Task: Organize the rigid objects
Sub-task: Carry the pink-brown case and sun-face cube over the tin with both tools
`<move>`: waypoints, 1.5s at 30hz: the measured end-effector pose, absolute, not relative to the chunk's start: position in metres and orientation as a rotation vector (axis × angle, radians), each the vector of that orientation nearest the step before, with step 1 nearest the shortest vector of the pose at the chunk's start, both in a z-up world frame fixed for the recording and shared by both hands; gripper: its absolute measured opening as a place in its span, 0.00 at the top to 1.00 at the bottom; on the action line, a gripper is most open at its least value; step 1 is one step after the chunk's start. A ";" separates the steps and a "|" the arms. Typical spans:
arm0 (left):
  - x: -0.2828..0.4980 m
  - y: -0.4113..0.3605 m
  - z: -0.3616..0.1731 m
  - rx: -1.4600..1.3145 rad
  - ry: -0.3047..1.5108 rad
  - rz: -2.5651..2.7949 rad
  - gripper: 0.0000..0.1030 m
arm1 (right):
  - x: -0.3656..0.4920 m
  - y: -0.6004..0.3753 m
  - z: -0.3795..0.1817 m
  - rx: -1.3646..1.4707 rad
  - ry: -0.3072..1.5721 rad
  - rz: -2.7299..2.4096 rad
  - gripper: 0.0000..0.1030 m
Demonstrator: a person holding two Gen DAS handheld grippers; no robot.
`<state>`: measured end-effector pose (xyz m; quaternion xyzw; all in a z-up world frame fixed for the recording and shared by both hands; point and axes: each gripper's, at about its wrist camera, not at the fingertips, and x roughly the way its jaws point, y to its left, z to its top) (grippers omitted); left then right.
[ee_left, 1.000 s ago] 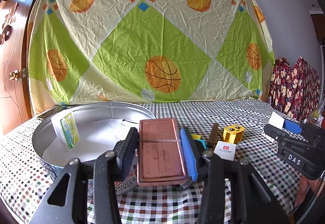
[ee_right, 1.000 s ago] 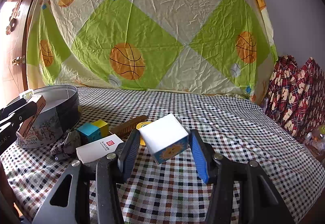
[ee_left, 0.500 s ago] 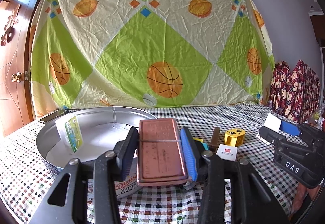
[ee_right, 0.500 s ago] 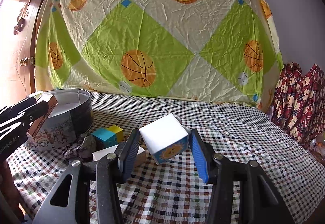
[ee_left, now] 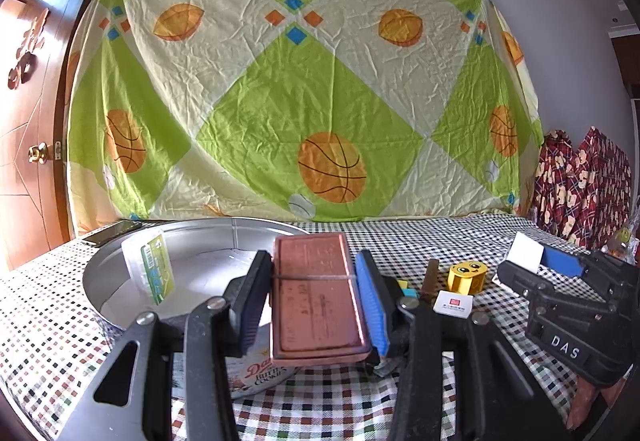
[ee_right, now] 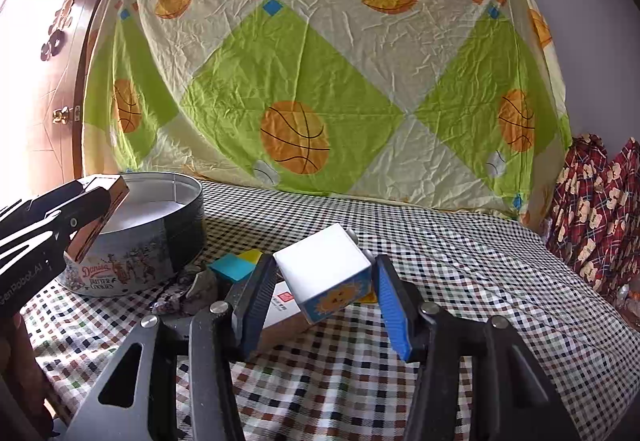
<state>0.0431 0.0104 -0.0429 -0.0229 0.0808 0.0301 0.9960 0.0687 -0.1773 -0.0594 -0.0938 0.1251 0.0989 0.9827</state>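
Right now, through the left wrist view, my left gripper is clamped on the copper-brown flat box — long axis running straight ahead between the pads, lid face up, poised at the near rim of the cookie tin, I judge for dropping in. Through the right wrist view, my right gripper pinches the white cube, tilted, sun face toward me, above the checked cloth — likely next for the tin, ahead-left.

"Danisa Butter Cookies" is printed on the round tin's side wall. "DAS" is lettered on the right gripper body. Print on the white box is too small to be read.
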 end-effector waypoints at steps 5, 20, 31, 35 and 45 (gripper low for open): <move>0.041 0.017 -0.043 -0.052 0.157 0.070 0.58 | 0.068 -0.167 -0.061 -0.202 0.260 0.229 0.49; 0.037 0.028 -0.044 -0.051 0.138 0.098 0.58 | 0.062 -0.134 -0.064 -0.254 0.250 0.308 0.49; 0.036 0.032 -0.044 -0.053 0.140 0.095 0.58 | 0.060 -0.120 -0.066 -0.268 0.252 0.347 0.49; 0.035 0.036 -0.043 -0.063 0.135 0.094 0.58 | 0.059 -0.115 -0.066 -0.274 0.253 0.355 0.49; 0.032 0.045 -0.044 -0.073 0.127 0.100 0.58 | 0.058 -0.107 -0.067 -0.287 0.254 0.368 0.49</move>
